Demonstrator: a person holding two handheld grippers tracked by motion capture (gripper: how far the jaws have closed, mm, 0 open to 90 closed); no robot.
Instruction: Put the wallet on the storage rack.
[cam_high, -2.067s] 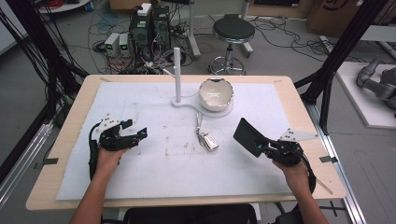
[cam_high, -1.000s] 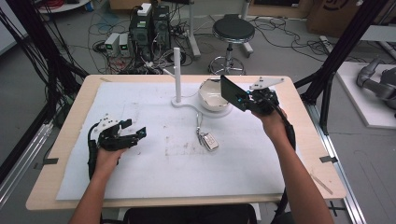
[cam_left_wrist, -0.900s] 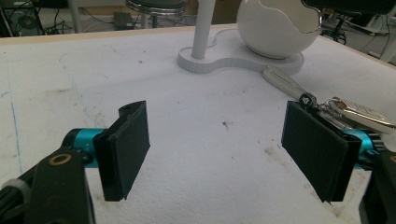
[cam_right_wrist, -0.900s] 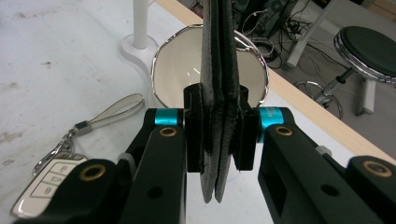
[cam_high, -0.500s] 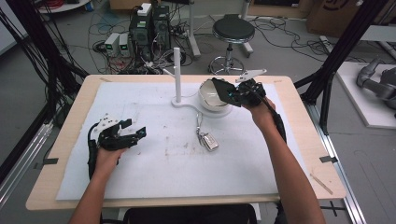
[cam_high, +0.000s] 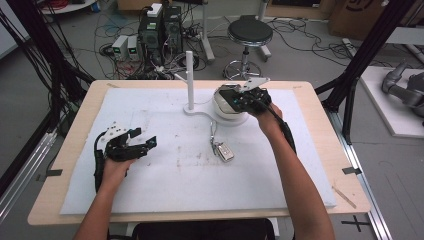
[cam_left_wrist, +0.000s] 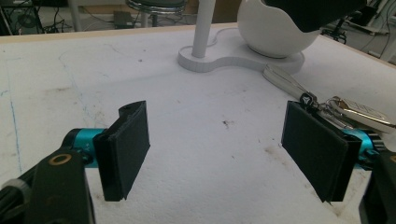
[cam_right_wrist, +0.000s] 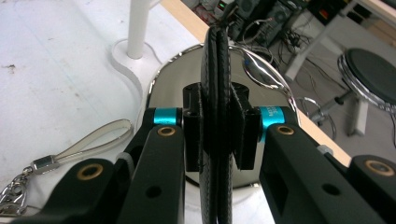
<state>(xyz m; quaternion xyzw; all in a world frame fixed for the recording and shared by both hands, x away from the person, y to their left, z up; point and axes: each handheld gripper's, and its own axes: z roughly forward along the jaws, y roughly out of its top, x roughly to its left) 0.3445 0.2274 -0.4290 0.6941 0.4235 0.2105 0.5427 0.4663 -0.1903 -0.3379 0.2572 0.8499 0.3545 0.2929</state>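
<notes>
While the left gripper (cam_high: 142, 145) rests at the left of the high view with jaws wide apart and nothing between them, the right gripper (cam_high: 235, 98) holds a black wallet (cam_high: 226, 96) over the white bowl (cam_high: 225, 111) at upper centre. Keys (cam_high: 222, 149) lie mid-frame.

From the left gripper view, its pads (cam_left_wrist: 128, 144) stand wide; keys (cam_left_wrist: 355, 109) lie at right.

From the right gripper view, the jaws clamp the wallet (cam_right_wrist: 215, 74) edge-on, centre frame, above the bowl (cam_right_wrist: 177, 88).

right claw (cam_right_wrist: 215, 135) | clamps black wallet (cam_right_wrist: 215, 70) | above shiny bowl (cam_right_wrist: 175, 88)
</notes>
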